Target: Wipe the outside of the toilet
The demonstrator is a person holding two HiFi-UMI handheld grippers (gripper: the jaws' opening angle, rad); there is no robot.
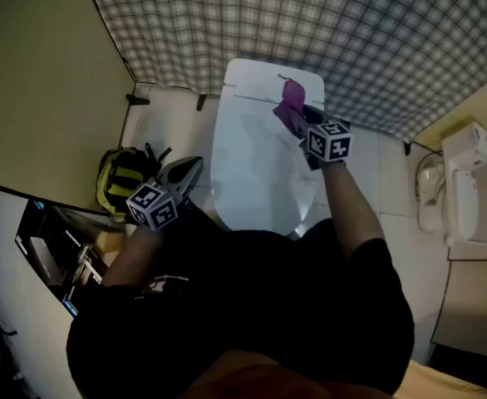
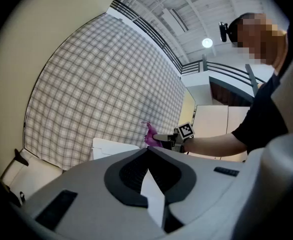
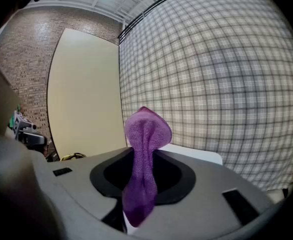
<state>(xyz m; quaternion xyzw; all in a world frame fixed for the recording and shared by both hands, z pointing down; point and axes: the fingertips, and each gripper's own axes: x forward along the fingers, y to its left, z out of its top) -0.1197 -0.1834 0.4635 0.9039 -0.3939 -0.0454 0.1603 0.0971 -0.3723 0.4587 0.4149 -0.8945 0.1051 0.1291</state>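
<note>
A white toilet (image 1: pixel 256 165) with its lid down stands against a checked wall. Its tank top (image 1: pixel 256 80) is at the back. My right gripper (image 1: pixel 296 116) is shut on a purple cloth (image 1: pixel 291 100), held over the right rear of the lid near the tank. In the right gripper view the purple cloth (image 3: pixel 142 164) sticks up between the jaws, with the tank (image 3: pixel 199 155) beyond. My left gripper (image 1: pixel 195 166) hovers at the toilet's left side, jaws closed together on nothing. From the left gripper view the tank (image 2: pixel 111 147) and the cloth (image 2: pixel 150 136) show ahead.
A yellow and black backpack (image 1: pixel 123 177) lies on the floor left of the toilet. A white wall fixture (image 1: pixel 458 191) is at the right. A cream wall (image 1: pixel 44 81) bounds the left side, and a dark shelf with items (image 1: pixel 56 252) sits at the lower left.
</note>
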